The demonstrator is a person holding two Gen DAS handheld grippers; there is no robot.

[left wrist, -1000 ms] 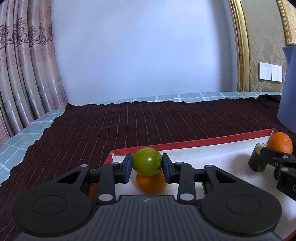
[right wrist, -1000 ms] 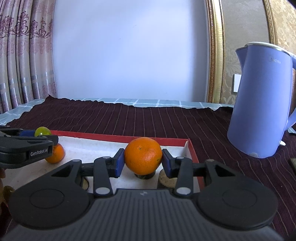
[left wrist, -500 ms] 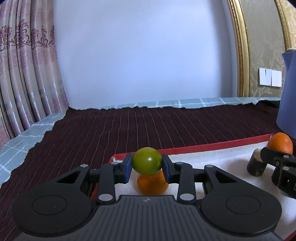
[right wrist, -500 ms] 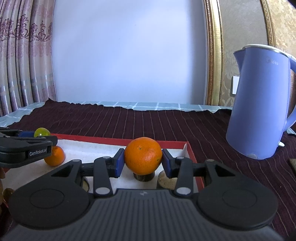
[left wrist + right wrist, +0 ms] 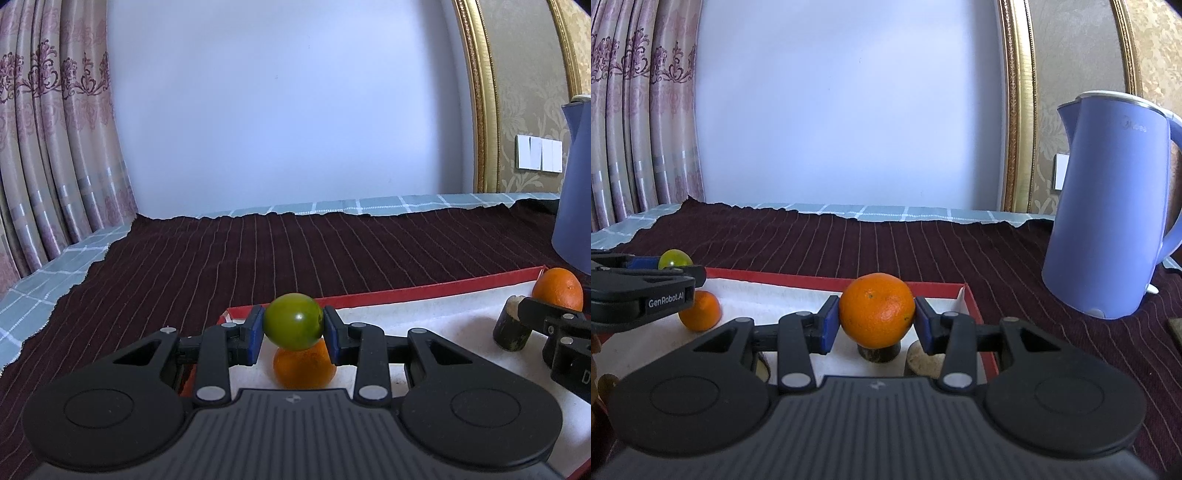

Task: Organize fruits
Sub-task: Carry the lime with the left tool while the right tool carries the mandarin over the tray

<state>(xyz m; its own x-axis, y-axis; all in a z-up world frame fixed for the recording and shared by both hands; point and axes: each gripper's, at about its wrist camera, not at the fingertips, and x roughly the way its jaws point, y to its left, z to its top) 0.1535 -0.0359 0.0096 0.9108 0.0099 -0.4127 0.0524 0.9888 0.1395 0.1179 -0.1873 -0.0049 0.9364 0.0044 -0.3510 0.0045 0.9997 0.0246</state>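
My left gripper point(image 5: 293, 325) is shut on a green round fruit point(image 5: 293, 321) and holds it above a small orange point(image 5: 304, 367) that lies in the red-rimmed white tray point(image 5: 424, 290). My right gripper point(image 5: 876, 321) is shut on a large orange point(image 5: 876, 310) and holds it above a dark stub of fruit point(image 5: 879, 352) near the tray's right rim point(image 5: 971, 301). The right wrist view also shows the left gripper's fingers point(image 5: 646, 288), the green fruit point(image 5: 674, 258) and the small orange point(image 5: 700, 310) at the left.
A lilac electric kettle point(image 5: 1108, 206) stands on the dark striped cloth point(image 5: 886, 240) to the right of the tray. A dark stub point(image 5: 511, 330) and a pale round piece point(image 5: 923, 360) lie in the tray. Curtains hang at the left.
Both grippers have risen slightly with their fruits still held; the tray and the small orange sit lower in the views. Neither grip has changed.
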